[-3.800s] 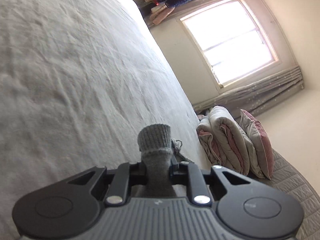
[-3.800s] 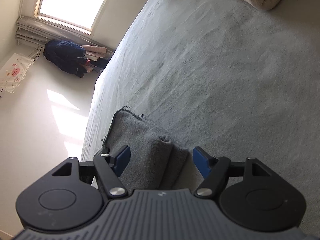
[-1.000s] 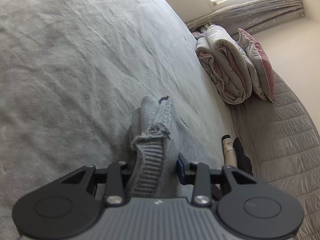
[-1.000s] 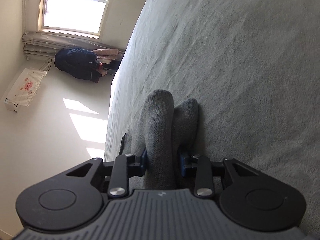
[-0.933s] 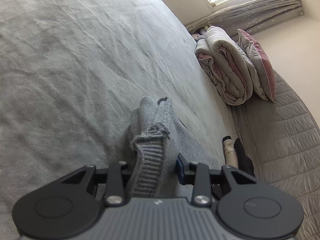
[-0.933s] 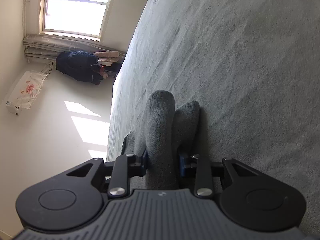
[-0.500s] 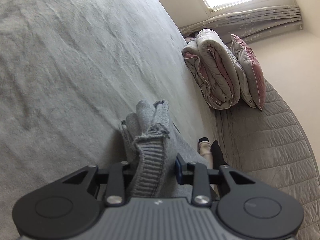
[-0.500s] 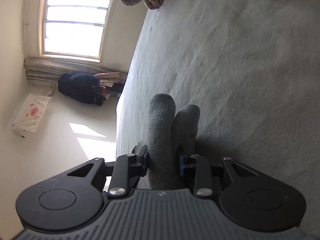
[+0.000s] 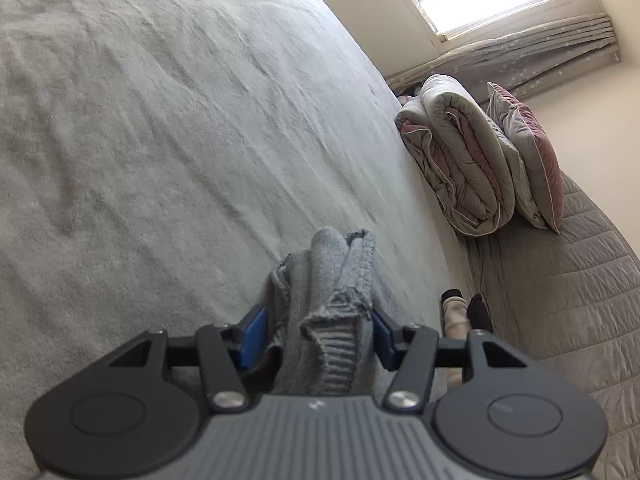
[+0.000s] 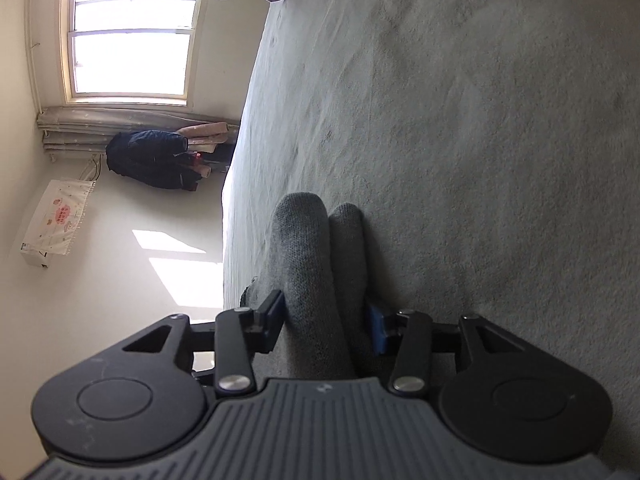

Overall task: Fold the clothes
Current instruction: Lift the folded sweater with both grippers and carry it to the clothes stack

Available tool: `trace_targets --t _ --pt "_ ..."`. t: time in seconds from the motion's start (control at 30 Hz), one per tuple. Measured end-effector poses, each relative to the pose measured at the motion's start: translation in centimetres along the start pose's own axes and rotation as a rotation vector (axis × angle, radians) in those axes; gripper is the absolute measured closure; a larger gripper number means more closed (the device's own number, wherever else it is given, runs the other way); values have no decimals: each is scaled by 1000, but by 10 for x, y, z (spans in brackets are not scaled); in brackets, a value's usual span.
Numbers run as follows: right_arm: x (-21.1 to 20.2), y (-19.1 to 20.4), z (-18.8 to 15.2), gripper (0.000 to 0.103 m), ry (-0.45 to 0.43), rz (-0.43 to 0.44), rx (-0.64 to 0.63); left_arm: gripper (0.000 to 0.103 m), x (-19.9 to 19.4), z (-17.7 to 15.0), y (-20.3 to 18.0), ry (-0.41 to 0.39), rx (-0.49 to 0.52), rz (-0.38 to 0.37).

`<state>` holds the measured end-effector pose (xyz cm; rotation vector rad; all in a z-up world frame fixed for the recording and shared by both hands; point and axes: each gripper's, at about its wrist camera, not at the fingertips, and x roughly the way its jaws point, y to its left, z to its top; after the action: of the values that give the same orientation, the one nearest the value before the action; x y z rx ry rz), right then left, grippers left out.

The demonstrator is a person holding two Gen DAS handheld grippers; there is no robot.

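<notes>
The grey knitted sweater (image 9: 332, 304) lies bunched on the bed (image 9: 160, 120), near its edge, and you have both grippers at it. In the left wrist view you see its ribbed hem and a frayed edge standing up in folds between the fingers. Your left gripper (image 9: 316, 330) is opened wide: the blue pad on the left side stands clear of the cloth with a gap, and the pad on the right side is just beside the folds, so it has no hold of the sweater. Your right gripper (image 10: 326, 326) is partly closed, and its two blue pads press from both sides on two rounded folds of the same sweater (image 10: 316, 264), which stick out forward past the fingertips.

Around it, the grey bed cover is wrinkled and bare. At the far side of the bed a rolled quilt (image 9: 460, 160) lies with a pink pillow (image 9: 528, 148) leaning beside it. Beyond is a bright window (image 10: 128, 36) with curtains under it, and a dark jacket (image 10: 148, 156) is piled near the wall.
</notes>
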<state>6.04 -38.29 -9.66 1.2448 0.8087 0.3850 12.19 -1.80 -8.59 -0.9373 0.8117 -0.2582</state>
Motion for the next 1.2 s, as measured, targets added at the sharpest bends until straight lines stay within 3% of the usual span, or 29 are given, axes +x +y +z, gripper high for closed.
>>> trace_targets --t 0.03,0.17,0.4,0.63,0.9,1.03,1.2 --pt "1 1 -1 64 -6 3 -13 63 2 0 1 6 -17 -5" --pt "-1 2 7 69 -15 65 19 70 0 -5 -6 -30 -95 -22" --pt "-33 28 40 70 -72 123 -19 72 23 -8 -63 -39 -116 -136" --pt "-73 50 113 70 -183 187 -43 72 67 -16 -139 -19 -94 -282" --pt "-127 95 204 70 -324 67 -233 72 148 -37 -217 45 -138 -410" --pt "-153 86 226 70 -367 -7 -313 72 180 -52 -238 68 -180 -422" --pt "-159 56 248 70 -389 -70 -285 72 204 -71 -240 81 -183 -387"
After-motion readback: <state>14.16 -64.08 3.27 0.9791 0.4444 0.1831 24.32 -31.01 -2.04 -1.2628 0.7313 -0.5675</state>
